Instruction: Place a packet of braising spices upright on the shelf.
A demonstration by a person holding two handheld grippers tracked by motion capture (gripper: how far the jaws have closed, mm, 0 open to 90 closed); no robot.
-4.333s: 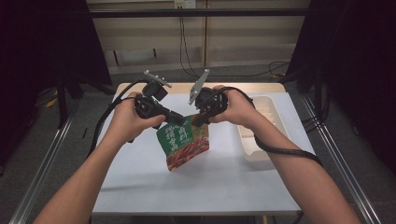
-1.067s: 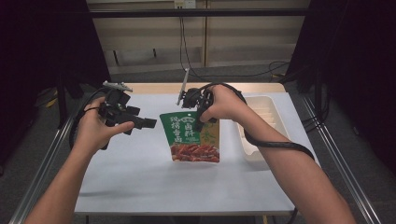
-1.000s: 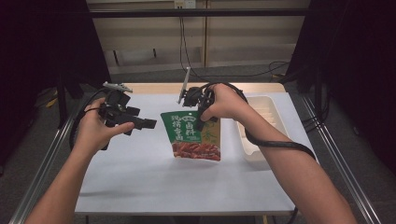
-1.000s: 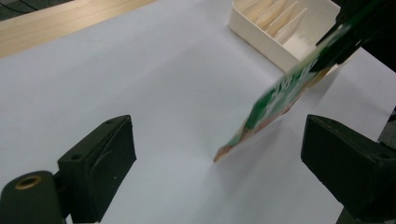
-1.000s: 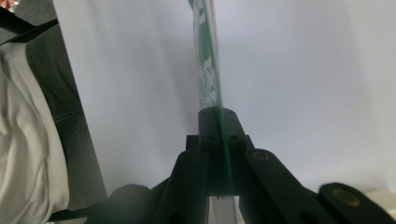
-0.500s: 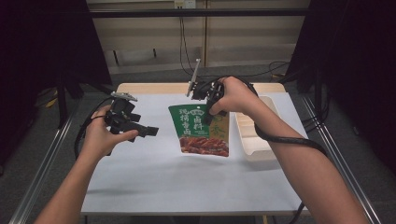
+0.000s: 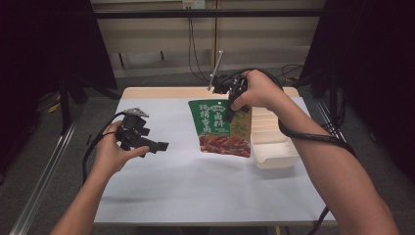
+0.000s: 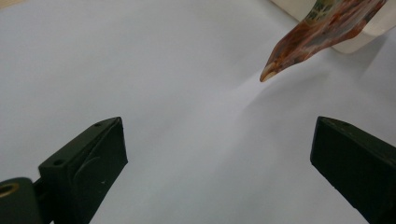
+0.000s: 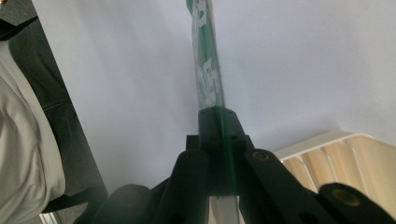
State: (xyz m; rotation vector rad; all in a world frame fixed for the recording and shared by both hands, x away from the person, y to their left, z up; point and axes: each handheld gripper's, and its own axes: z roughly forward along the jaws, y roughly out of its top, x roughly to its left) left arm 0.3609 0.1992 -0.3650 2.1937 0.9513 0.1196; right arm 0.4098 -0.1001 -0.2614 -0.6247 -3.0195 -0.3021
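The green packet (image 7: pixel 221 128) hangs above the desk (image 7: pixel 195 191), just beside the white tray (image 7: pixel 274 147) at the desk's right edge; bare desk lies to the packet's left and front. The right gripper (image 7: pixel 230 100) has its jaws clenched on the packet's top edge, while the left gripper (image 7: pixel 156 145), well apart from the packet, holds its jaws wide and empty.

White table (image 7: pixel 195 196), dark curtains (image 7: pixel 44 44)

The pouch (image 7: pixel 222 128) is green across its upper part with white lettering, and its lower part carries a reddish-brown food print. Both grippers, left (image 7: pixel 157 145) and right (image 7: pixel 229 116), are black, over a pale white table (image 7: pixel 195 191). The ribbed tray (image 7: pixel 274 142) is cream.
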